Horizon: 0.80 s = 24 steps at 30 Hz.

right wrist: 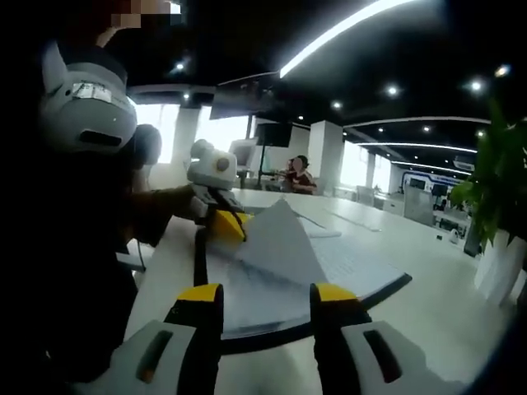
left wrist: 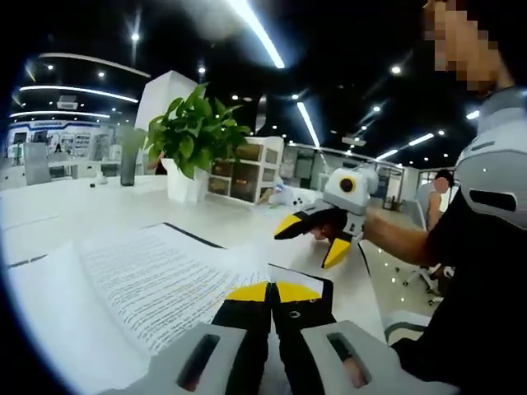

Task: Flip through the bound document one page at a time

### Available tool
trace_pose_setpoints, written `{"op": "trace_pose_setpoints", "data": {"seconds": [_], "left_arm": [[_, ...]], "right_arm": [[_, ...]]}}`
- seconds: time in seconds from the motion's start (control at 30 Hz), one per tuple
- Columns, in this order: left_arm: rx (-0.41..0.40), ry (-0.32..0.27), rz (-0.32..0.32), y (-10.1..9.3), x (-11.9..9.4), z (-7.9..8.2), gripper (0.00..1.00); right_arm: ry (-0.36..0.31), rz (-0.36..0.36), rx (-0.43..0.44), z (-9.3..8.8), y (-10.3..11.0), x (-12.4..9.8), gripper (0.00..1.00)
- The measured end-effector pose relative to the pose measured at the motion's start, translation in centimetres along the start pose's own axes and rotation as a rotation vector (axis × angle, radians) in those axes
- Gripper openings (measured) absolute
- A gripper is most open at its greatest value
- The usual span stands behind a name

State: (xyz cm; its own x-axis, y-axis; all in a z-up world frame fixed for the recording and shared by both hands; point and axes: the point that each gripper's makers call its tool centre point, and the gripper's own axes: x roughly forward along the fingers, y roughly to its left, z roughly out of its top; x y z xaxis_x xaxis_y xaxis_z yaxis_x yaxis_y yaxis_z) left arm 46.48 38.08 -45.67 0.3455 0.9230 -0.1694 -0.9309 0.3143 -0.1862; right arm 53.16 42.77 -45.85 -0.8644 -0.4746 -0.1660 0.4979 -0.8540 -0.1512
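Note:
The bound document (left wrist: 156, 280) lies open on the white table (left wrist: 49, 206), printed pages up, with a black edge. My left gripper (left wrist: 272, 292) has its yellow-tipped jaws shut on the corner of one page (left wrist: 247, 265). In the right gripper view that left gripper (right wrist: 224, 224) holds the page (right wrist: 280, 239) lifted into a peak above the document (right wrist: 354, 267). My right gripper (right wrist: 265, 296) stands open just before the document's near edge, nothing between its jaws. In the left gripper view it (left wrist: 309, 247) hovers open off the document's far corner.
A leafy plant in a white pot (left wrist: 193, 140) stands on the table beyond the document, also at the right edge as the plant (right wrist: 494, 206). The person holding the grippers (left wrist: 486, 247) is beside the table. Shelving (left wrist: 247, 169) and seated people are farther back.

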Motion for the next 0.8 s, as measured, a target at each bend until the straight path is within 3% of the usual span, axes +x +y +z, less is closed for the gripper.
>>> {"op": "trace_pose_setpoints", "data": {"seconds": [0.5,0.8], "left_arm": [[0.017,-0.038,0.068,0.9,-2.5,1.9,0.03],[0.003,-0.087,0.133,1.7,-6.1,3.4,0.03]], "right_arm": [[-0.048,0.009,-0.006,1.0,0.2,-0.3,0.45],[-0.059,0.015,-0.013,1.5,0.3,0.0,0.45]]}}
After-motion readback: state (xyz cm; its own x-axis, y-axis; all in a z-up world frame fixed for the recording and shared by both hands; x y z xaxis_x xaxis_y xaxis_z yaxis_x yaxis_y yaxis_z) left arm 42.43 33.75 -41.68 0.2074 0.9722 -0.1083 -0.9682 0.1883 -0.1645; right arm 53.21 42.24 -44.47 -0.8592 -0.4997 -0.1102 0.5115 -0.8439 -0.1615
